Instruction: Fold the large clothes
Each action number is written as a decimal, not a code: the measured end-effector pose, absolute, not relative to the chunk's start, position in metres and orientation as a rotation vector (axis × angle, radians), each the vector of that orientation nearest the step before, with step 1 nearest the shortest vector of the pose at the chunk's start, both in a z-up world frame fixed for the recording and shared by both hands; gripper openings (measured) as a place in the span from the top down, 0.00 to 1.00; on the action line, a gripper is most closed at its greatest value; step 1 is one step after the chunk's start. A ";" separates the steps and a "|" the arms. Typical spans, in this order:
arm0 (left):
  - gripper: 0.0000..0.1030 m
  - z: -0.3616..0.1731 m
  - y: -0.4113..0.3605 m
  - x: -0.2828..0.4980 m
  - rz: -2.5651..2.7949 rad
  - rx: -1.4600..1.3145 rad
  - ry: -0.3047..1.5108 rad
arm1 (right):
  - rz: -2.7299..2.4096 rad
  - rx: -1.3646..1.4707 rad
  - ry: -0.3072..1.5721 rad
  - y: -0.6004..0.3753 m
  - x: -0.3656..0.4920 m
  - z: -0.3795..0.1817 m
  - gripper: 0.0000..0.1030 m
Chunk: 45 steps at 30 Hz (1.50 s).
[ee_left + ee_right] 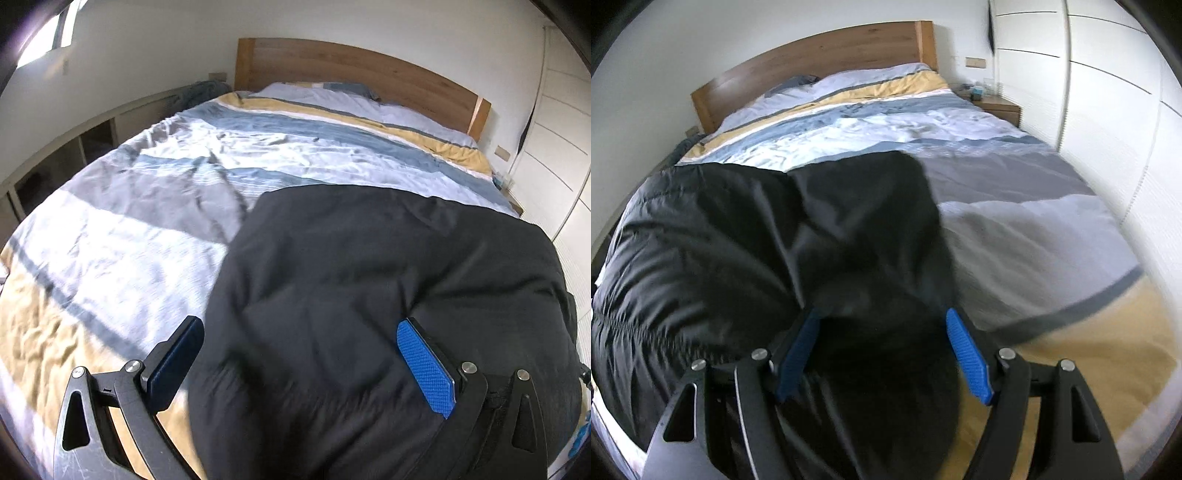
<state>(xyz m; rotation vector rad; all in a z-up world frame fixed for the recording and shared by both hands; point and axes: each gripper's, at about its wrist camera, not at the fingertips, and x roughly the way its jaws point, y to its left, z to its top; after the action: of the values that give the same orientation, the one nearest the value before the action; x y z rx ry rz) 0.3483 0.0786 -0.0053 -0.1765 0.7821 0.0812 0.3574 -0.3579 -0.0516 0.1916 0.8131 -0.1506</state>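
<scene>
While both grippers hang over the bed [122, 229]:
Jacket: black jacket [369, 280] lies on striped duvet.
Left gripper [299, 365]: fingers apart, jacket between them.
Right gripper [882, 350]: fingers apart; grip unclear.

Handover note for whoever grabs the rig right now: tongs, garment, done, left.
Left tongs: open wide, over the near left part of the black padded garment; nothing gripped.
Right tongs: blue pads wide apart with a bunched part of the garment between them; whether they clamp it cannot be told.
Garment: puffy, lying at the foot end of the striped duvet, bulk between the two tongs.
Done: garment is on the bed; no neat fold visible yet.
Left: spread it flat, then fold it.
</scene>
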 end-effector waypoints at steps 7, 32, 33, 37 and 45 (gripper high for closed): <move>0.01 0.012 0.096 0.284 0.085 -0.231 0.768 | -0.206 0.266 0.810 -0.369 0.294 -0.032 0.32; 0.00 0.040 -0.005 0.110 -0.030 -0.030 0.712 | -0.138 0.135 0.684 -0.214 0.128 0.020 0.32; 0.00 0.040 -0.006 0.105 -0.023 -0.022 0.706 | -0.138 0.128 0.676 -0.210 0.124 0.023 0.32; 0.00 0.046 -0.004 0.086 0.010 -0.023 0.675 | -0.119 0.098 0.647 -0.197 0.110 0.035 0.32; 0.00 0.066 0.004 0.058 0.087 -0.039 0.620 | -0.092 0.048 0.589 -0.178 0.085 0.059 0.32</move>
<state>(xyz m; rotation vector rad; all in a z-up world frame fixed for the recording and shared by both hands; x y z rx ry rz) 0.0577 0.0044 0.0655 -0.0393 0.6196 0.0869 0.0849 -0.1784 0.0594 0.0480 0.5893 -0.0920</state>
